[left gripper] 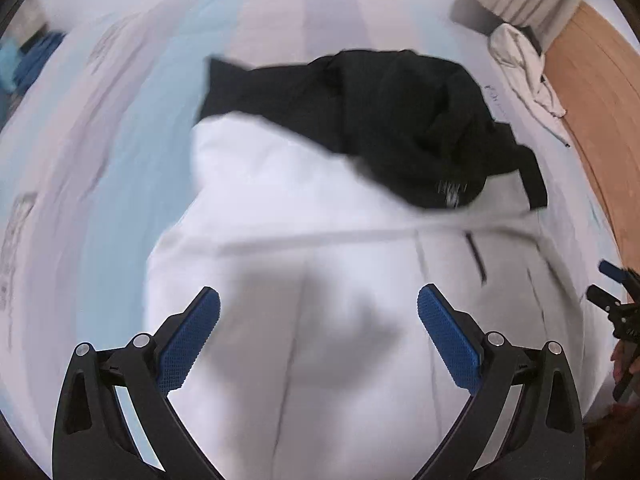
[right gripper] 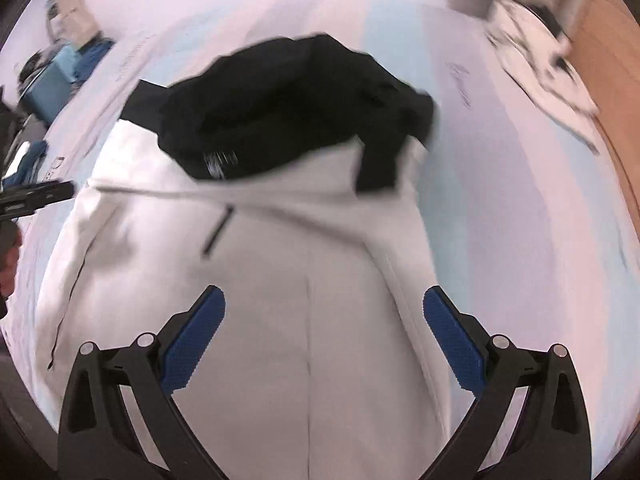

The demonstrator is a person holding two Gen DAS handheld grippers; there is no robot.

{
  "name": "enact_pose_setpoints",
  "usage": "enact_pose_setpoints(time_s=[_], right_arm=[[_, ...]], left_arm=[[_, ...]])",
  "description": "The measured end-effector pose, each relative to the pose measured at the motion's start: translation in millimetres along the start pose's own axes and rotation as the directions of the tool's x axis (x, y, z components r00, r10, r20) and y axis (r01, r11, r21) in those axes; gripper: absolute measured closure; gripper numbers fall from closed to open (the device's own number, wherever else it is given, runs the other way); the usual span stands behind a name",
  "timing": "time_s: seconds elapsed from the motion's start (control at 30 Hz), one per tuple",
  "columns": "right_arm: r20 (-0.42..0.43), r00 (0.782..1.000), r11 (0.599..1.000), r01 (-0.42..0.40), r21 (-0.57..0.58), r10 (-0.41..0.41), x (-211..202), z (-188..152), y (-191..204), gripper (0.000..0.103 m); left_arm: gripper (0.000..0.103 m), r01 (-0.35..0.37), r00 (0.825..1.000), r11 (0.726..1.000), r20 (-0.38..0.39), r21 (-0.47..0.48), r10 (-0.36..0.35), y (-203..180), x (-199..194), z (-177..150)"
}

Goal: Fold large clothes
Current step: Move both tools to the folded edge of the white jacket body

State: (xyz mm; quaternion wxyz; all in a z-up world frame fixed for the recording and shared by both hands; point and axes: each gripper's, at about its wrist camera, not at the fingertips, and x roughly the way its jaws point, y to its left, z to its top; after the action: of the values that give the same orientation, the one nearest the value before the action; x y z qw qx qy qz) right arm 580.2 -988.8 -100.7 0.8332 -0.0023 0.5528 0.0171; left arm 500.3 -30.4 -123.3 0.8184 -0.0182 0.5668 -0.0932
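White garment lies spread on the bed, seam running down its middle. Black garment bunched on its far end, partly overlapping it. Pale cloth crumpled near the bed's far right corner, by the wood floor. Left gripper over the white garment, jaws wide apart, nothing btwn. Right gripper same: wide apart, empty, above the white garment. Pics blurred.

Only blurred, unreadable print on the black garment and the bedsheet.
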Motion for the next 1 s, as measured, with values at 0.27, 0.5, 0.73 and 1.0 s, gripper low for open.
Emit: enact_pose_setpoints(time_s=[0.27,0.5,0.73,1.0], right_arm=[[-0.141,0.989,0.999,0.036,-0.012,-0.038,-45.0,-88.8,-12.6,0.008],[-0.198,0.977,0.997,0.078,-0.003,-0.077,-56.9,-139.8,-5.9,0.008],[-0.234,0.971,0.997,0.068,0.037,-0.058,-47.4,-183.0,-3.4,0.008],[-0.318,0.946,0.991,0.102,0.091,-0.069,-20.4,-229.0,-20.1,0.008]], left_arm=[[0.007,-0.108,0.990,0.994,-0.096,-0.033,0.104,54.4,-57.7,-91.5],[0.006,-0.167,0.977,0.986,-0.130,0.026,0.169,77.2,-74.9,-151.0],[0.007,-0.169,0.966,0.985,-0.193,0.036,0.172,92.6,-63.3,-205.5],[0.008,-0.174,0.944,0.985,-0.284,0.005,0.168,116.7,-45.9,-261.0]])
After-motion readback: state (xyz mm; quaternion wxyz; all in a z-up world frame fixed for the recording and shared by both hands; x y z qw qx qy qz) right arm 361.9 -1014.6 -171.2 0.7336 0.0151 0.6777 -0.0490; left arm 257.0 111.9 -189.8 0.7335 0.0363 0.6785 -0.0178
